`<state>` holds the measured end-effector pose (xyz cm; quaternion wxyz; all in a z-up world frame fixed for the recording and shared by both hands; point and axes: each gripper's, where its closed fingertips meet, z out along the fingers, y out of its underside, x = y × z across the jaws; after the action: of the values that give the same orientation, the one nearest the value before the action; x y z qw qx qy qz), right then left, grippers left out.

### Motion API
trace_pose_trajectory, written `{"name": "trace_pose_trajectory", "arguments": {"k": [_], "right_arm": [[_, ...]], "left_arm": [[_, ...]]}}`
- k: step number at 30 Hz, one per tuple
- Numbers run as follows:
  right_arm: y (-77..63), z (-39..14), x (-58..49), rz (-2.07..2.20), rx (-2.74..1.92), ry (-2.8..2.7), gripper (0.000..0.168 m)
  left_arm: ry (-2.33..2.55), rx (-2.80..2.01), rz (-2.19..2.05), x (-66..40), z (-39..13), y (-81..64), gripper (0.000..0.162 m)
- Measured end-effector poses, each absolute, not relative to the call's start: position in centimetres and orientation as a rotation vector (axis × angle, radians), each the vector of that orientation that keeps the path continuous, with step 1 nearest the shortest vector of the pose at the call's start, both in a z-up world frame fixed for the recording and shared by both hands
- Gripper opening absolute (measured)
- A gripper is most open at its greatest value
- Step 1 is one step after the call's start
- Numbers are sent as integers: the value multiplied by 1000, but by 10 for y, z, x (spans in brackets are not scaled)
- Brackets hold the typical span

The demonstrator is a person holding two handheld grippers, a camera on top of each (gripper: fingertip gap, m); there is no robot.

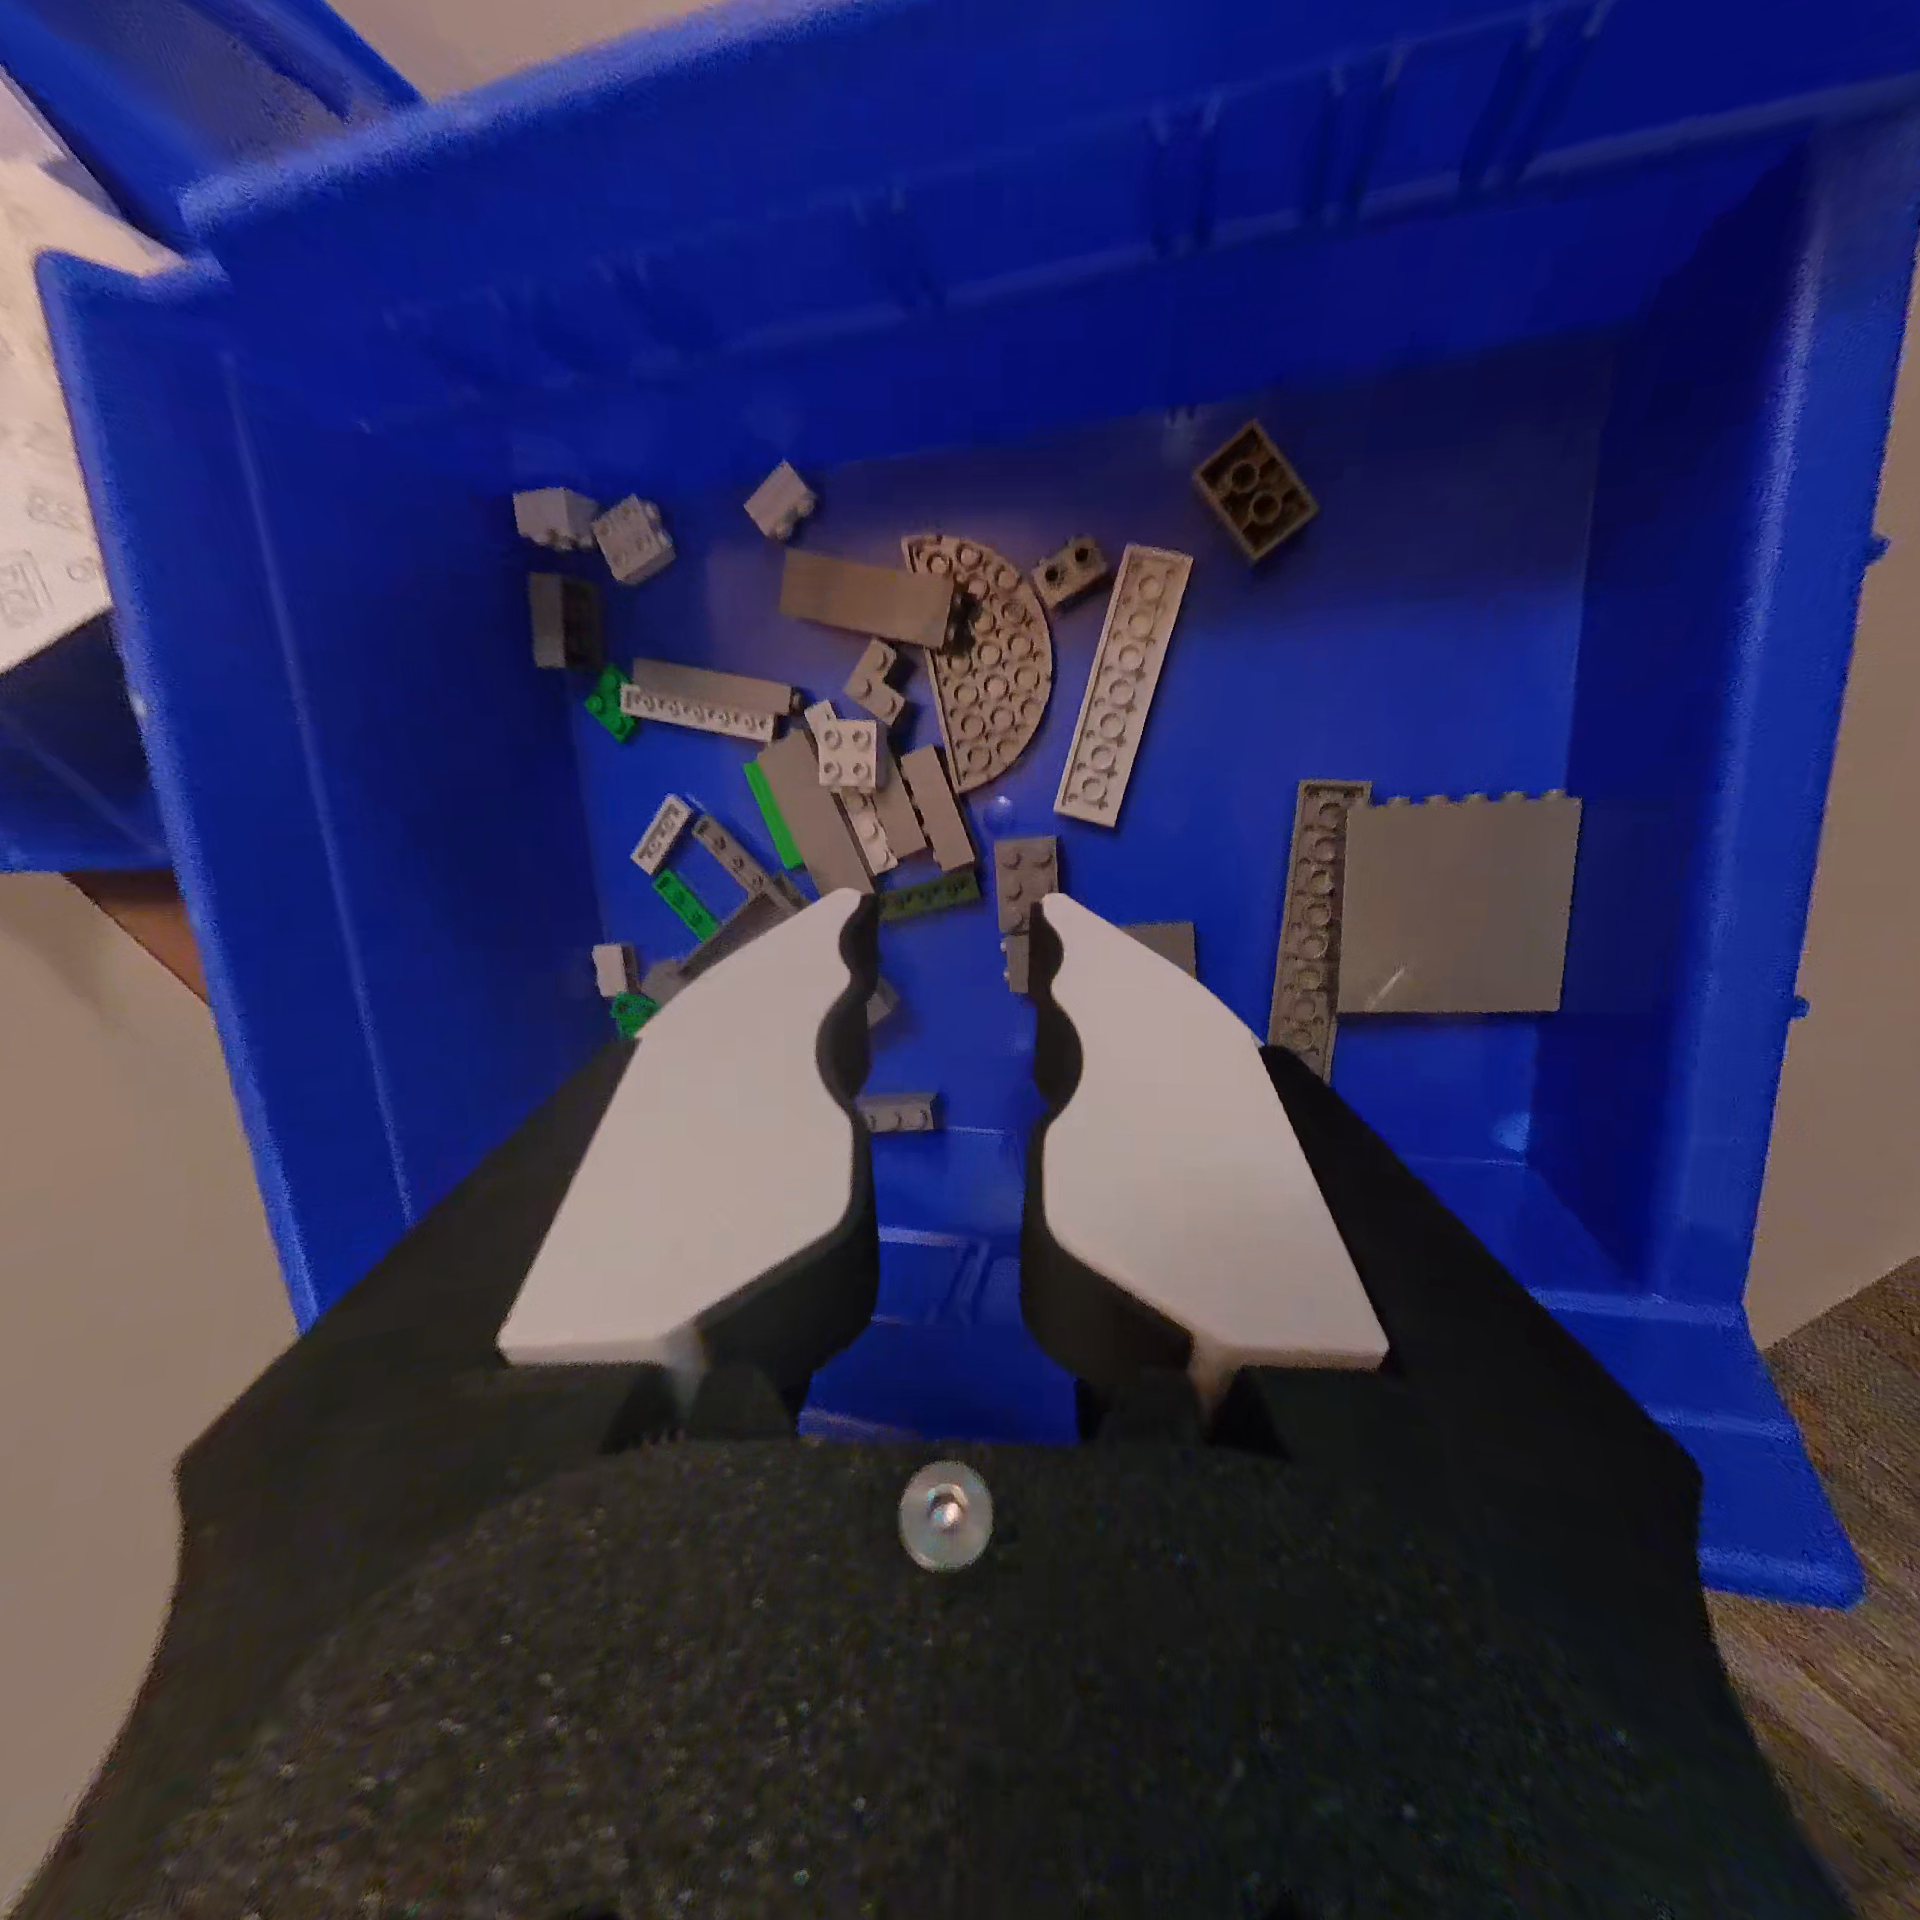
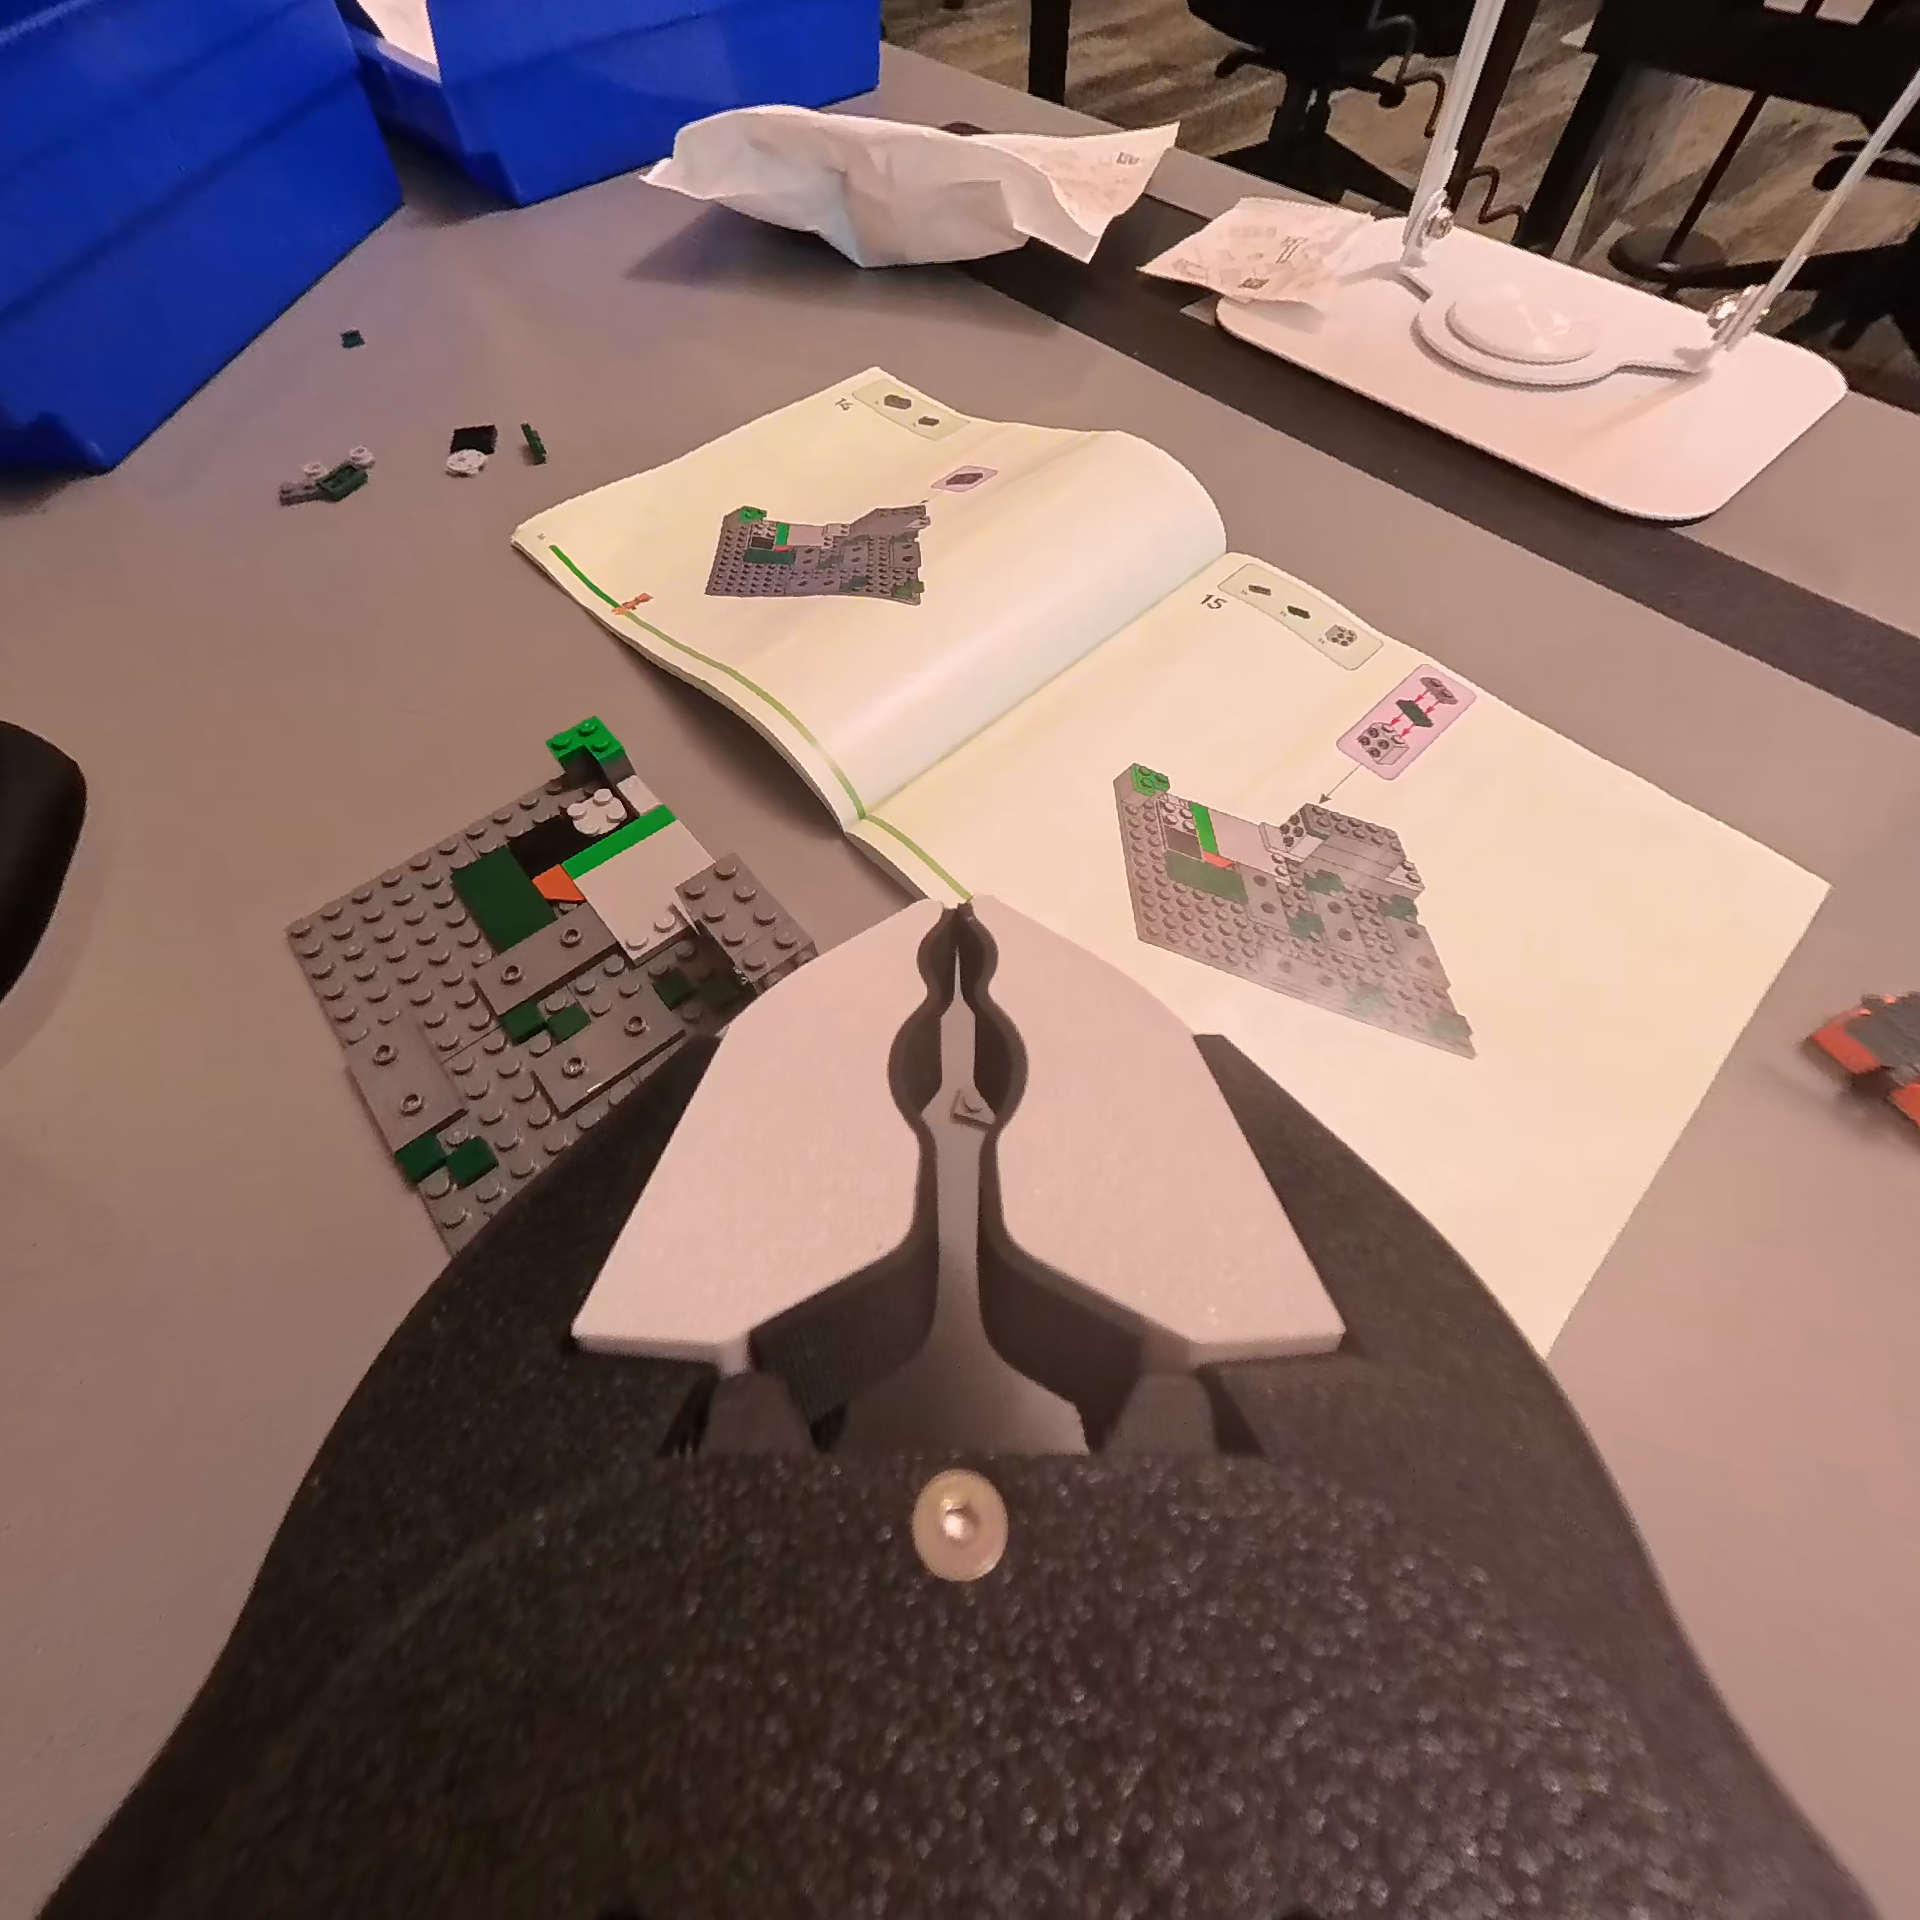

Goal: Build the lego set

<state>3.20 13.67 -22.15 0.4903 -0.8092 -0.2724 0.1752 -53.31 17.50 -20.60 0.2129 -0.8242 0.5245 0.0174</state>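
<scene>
My left gripper (image 1: 951, 914) is open and empty, hanging inside a blue bin (image 1: 416, 727) just above loose grey and green Lego pieces. Among them are a half-round plate (image 1: 987, 675), a long studded plate (image 1: 1127, 686), a large grey panel (image 1: 1455, 904) and a dark brick (image 1: 1255, 488). My right gripper (image 2: 961, 914) is shut, low over the table between the partly built grey baseplate model (image 2: 499, 935) and the open instruction booklet (image 2: 1039, 644). A small grey bit (image 2: 966, 1107) shows in the gap between its fingers; I cannot tell whether it is held.
Small loose pieces (image 2: 332, 478) lie on the grey table behind the model. Blue bins (image 2: 156, 208) stand at the back left. A crumpled white paper bag (image 2: 904, 187) and a white stand base (image 2: 1558, 364) are at the back. An orange-grey assembly (image 2: 1870, 1049) sits at the right edge.
</scene>
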Motion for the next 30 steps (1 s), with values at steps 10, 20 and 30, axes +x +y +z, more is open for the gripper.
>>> {"name": "trace_pose_trajectory", "arguments": {"k": [10, 20, 30], "right_arm": [[135, -216, 32, 421, -1947, -660, 0], [132, -214, 35, 415, -1943, -649, 0], [130, -213, 38, 414, -1936, -643, 0]], "left_arm": [[1532, -2330, 120, -536, -233, 192, 28], [1596, -2481, 112, -541, -270, 224, 29], [1633, -2443, 120, -535, -265, 227, 17]]}}
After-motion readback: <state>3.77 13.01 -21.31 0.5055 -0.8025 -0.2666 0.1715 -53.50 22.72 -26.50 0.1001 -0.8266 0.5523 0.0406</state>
